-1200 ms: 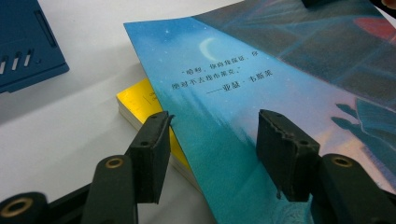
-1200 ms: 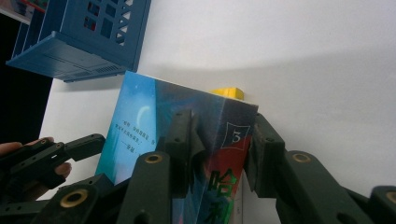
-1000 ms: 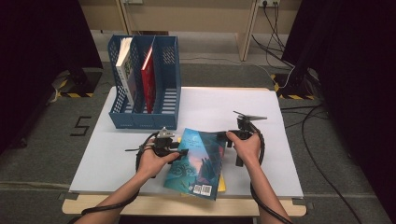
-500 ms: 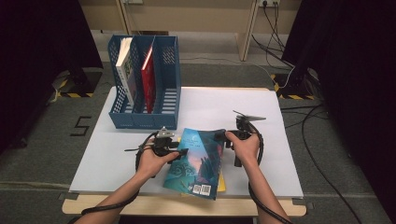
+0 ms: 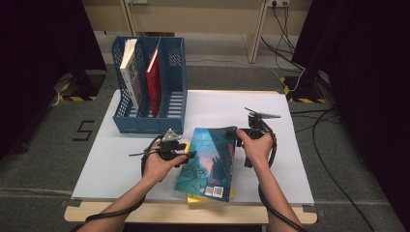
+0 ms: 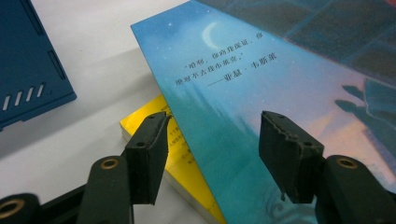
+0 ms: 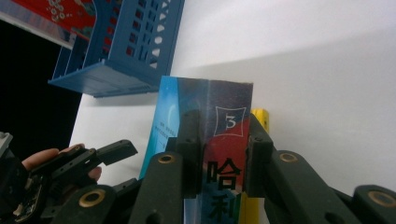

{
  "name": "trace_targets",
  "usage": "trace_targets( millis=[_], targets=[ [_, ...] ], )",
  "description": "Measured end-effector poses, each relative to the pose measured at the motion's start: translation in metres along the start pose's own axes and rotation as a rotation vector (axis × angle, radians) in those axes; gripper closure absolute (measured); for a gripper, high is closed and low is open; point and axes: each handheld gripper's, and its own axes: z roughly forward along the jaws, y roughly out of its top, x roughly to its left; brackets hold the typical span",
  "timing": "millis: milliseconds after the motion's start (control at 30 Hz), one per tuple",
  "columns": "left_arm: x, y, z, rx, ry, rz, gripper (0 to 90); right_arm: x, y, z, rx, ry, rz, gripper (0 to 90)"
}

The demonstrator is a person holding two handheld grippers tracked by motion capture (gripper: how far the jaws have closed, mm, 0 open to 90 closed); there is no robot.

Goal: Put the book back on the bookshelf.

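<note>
A blue-covered book [image 5: 210, 162] lies slanted on top of a yellow book [image 5: 193, 198] near the table's front edge. My right gripper [image 5: 234, 135] has just been closing, and its pads now press on both sides of the blue book's spine [image 7: 229, 100] at the far corner. The yellow book [image 7: 260, 116] peeks out beside it. My left gripper [image 5: 188, 157] is at the blue book's left edge. In the left gripper view its jaws [image 6: 212, 154] stand open. One jaw is over the yellow book [image 6: 184, 163], the other over the blue cover [image 6: 261, 88].
A blue file rack [image 5: 150, 121] stands at the back left of the white table [image 5: 290, 159]. It holds a white book [image 5: 128, 67] and a red book [image 5: 153, 72], with its right slot free. Cables run over the floor at the right.
My right gripper has closed on the blue book's spine and risen slightly with it. The left hand has stayed in place.
</note>
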Motion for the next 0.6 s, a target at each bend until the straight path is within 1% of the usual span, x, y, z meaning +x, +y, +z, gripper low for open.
trace_targets(
  millis=[100, 233, 300, 500, 600],
  targets=[
    [-0.001, 0.002, 0.0, 0.004, -0.001, 0.006, 40.7, 0.002, 0.003, -0.004, -0.023, -0.01, -0.006, 74.3],
    [-0.001, 0.005, -0.001, -0.004, 0.0, 0.007, 40.3, 0.004, 0.005, -0.006, -0.04, -0.025, -0.017, 74.4],
    [-0.001, 0.007, -0.001, -0.001, 0.002, 0.016, 40.1, 0.006, 0.008, -0.008, -0.058, -0.035, -0.021, 74.4],
    [-0.004, 0.014, -0.001, -0.015, -0.004, 0.023, 39.8, 0.011, 0.014, -0.011, -0.096, -0.051, -0.026, 74.5],
    [-0.007, 0.019, -0.001, -0.022, -0.01, 0.029, 39.7, 0.013, 0.016, -0.012, -0.113, -0.059, -0.037, 74.5]
  ],
)
